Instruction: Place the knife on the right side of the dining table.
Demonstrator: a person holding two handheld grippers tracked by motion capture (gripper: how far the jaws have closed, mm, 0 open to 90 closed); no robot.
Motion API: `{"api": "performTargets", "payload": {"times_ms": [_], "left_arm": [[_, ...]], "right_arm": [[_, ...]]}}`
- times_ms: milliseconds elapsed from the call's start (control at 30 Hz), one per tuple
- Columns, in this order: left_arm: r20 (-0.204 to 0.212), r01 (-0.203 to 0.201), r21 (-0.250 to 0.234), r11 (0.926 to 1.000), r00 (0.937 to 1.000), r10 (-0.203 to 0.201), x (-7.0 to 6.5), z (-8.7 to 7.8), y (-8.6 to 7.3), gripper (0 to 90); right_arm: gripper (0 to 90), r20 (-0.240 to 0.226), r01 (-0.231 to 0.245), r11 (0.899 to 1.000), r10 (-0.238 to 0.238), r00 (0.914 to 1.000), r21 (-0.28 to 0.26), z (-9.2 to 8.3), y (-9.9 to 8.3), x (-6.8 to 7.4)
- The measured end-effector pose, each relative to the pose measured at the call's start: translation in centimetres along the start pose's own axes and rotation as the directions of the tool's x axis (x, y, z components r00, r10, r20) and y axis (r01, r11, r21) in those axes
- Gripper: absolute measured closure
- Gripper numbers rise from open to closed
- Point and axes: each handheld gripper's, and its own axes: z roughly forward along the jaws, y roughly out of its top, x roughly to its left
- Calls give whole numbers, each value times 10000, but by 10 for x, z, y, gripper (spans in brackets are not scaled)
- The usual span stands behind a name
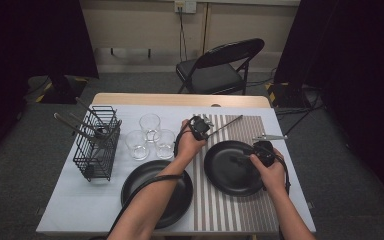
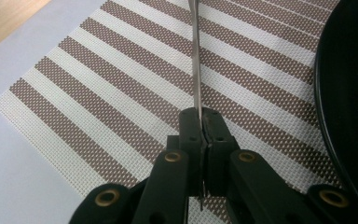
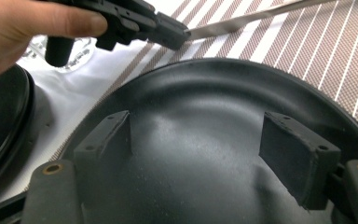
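Across the striped placemat (image 1: 240,200), the left gripper (image 2: 200,122) pinches a slim metal utensil (image 2: 196,56) flat beside the black plate (image 1: 220,172), seemingly laying cutlery, while the right gripper (image 3: 196,144) hovers wide open, empty, over that plate.

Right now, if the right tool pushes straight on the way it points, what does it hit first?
Likely the black plate: the right tool stands open just over its inner surface, aimed across it. Past the far rim lies the striped placemat, where the left tool holds a metal utensil. Depth is unclear.
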Motion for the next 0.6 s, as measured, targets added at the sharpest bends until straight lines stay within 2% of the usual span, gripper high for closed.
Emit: {"api": "performTargets", "payload": {"times_ms": [167, 400, 600], "left_arm": [[21, -19, -28, 10000, 10000, 19, 0, -1, 0, 877], [-49, -12, -41, 10000, 10000, 11, -1, -2, 0, 859], [-23, -6, -4, 10000, 10000, 6, -1, -2, 0, 839]], "right_arm": [[245, -10, -118, 9999, 118, 9999, -59, -1, -2, -1], [246, 59, 28, 10000, -29, 10000, 32, 0, -1, 0], [246, 91, -37, 10000, 36, 10000, 35, -1, -1, -1]]}}
